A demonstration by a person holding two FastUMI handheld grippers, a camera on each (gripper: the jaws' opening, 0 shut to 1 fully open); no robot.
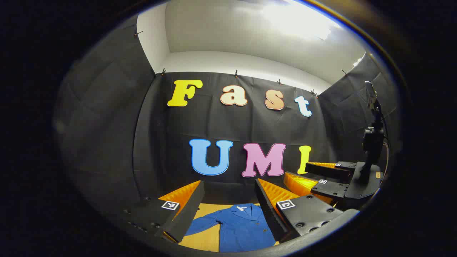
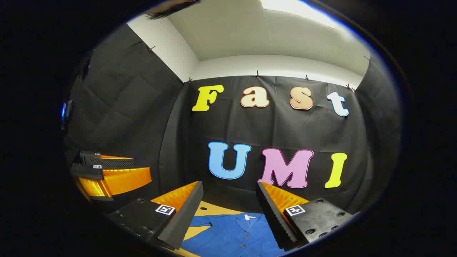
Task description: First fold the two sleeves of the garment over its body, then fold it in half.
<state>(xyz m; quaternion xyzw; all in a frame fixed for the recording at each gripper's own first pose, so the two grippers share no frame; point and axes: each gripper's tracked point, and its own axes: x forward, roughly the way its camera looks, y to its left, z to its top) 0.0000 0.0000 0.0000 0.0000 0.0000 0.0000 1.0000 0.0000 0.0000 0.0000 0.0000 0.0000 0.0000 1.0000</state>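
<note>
Blue garment (image 1: pixel 239 228) flat on table (image 1: pixel 203 242); two grippers (image 1: pixel 228 210) (image 2: pixel 228 210), jaws spread.

hand-held gripper (image 1: pixel 228 205), square markers, screw holes

Jacket (image 1: pixel 240 228): matt woven cloth with small glossy buttons. Desk (image 1: pixel 202 240): smooth, wood-like, low sheen. Left hand-held gripper (image 1: pixel 228 210): matt plastic body, ribbed finger faces. Wall (image 1: pixel 250 128): matt creased cloth.
</note>
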